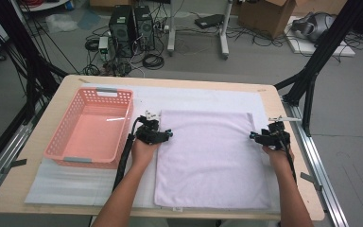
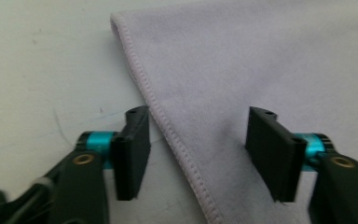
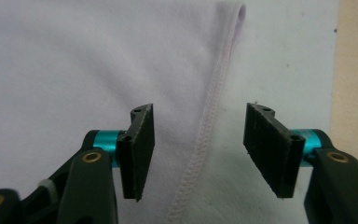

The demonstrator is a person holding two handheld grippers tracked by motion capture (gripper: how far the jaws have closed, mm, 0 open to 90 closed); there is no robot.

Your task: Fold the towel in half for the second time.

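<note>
Tongs first, high view: left tongs (image 1: 169, 134) sit at the towel's (image 1: 210, 158) left edge, right tongs (image 1: 252, 135) at its right edge, both in the far half of the cloth. Each pair points inward, left toward 3 o'clock, right toward 9 o'clock. Towel lies flat on the white mat (image 1: 75, 182) on the counter (image 1: 38, 142), long axis running 12 to 6. Pink basket (image 1: 61, 153) sits well off at 9 o'clock from the left tongs, not involved. Each hand is nearest its own edge, so a mirrored two-sided pinch looks like the coming move.

Left gripper view: left tongs (image 2: 198, 156) stand apart, nothing clamped. Stitched towel hem (image 2: 168, 128) runs through the gap from about 11 to 5 o'clock, passing just inside the left-hand jaw; the other jaw is over cloth. Far towel corner (image 2: 116, 23) lies at 11 o'clock.

Right gripper view: right tongs (image 3: 199, 154) also apart, pads not pressing anything. Right towel hem (image 3: 205, 135) runs nearly 12 to 6 through the middle of the gap, cloth on the 9 o'clock side, bare mat on the 3 o'clock side. Corner (image 3: 239, 11) at 12 to 1 o'clock.

Judgement: hems are already straddled on both sides; closing should catch the edges.
</note>
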